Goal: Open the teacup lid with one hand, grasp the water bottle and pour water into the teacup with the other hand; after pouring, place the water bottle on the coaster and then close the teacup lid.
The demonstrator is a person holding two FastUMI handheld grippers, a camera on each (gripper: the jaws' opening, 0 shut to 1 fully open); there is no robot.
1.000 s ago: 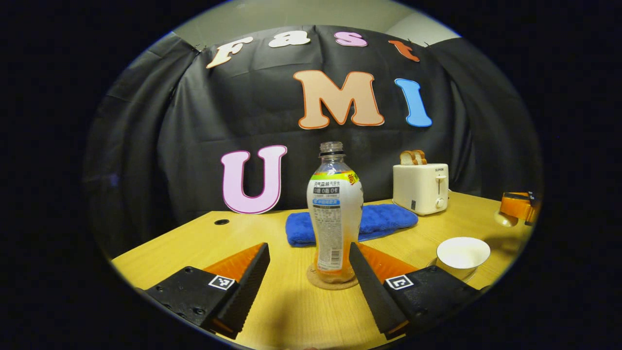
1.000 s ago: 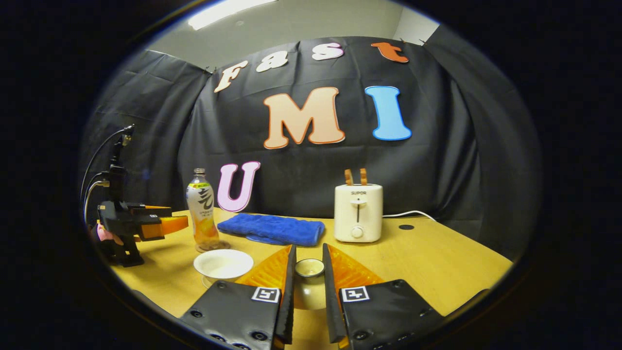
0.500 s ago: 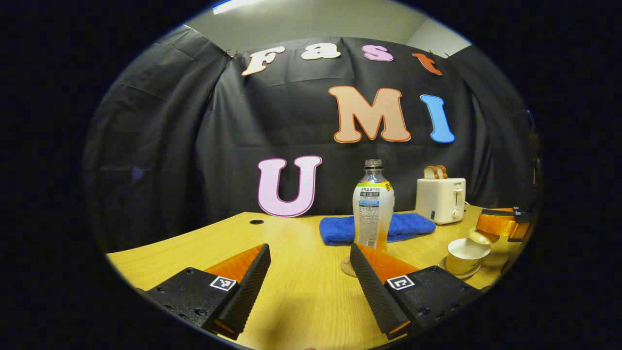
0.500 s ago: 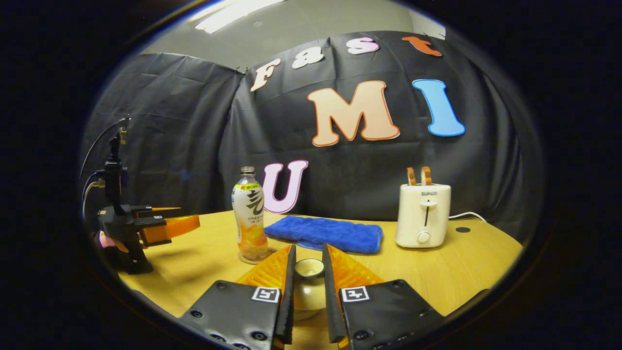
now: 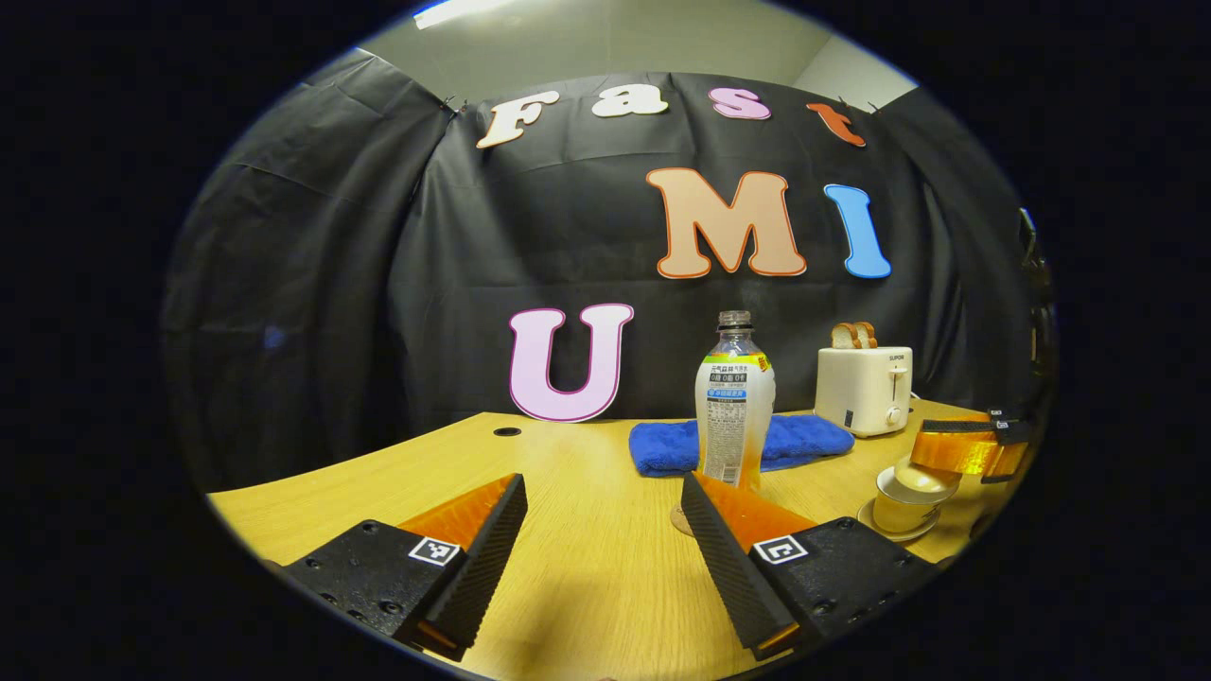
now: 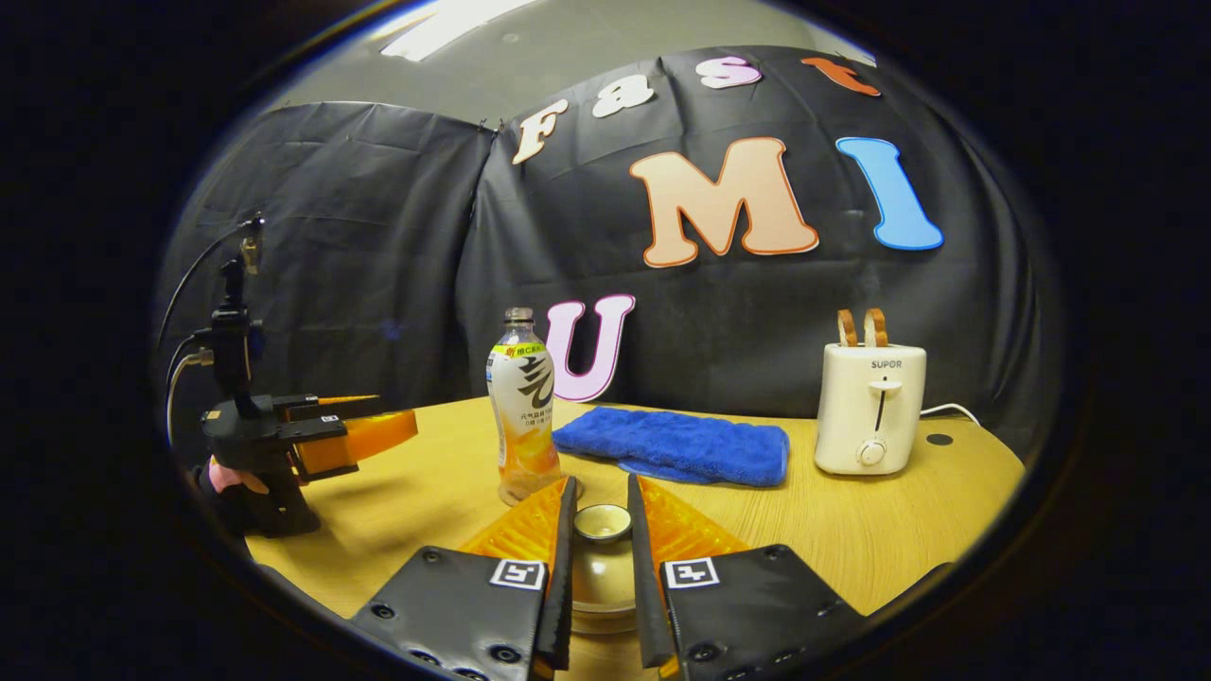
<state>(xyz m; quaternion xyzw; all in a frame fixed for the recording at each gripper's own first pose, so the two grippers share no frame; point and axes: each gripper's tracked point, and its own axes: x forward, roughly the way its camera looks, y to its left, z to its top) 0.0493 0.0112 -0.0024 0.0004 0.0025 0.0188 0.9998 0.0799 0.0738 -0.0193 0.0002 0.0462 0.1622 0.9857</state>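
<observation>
Now the right gripper point(image 6: 600, 567) pinches the teacup lid point(image 6: 603, 523) just above the teacup point(image 5: 903, 506). Ahead of the wide-open left gripper point(image 5: 601, 544), the water bottle point(image 5: 733, 411) stands on its coaster point(image 5: 679, 518).

Light wooden table point(image 6: 851, 539) with round cable holes. On it: blue folded towel point(image 6: 676, 445) near the back, white toaster point(image 6: 868, 407) right of it with bread in its slots, cork coaster point(image 5: 683, 518) bearing the bottle, saucer point(image 5: 894, 530) under the teacup.
</observation>
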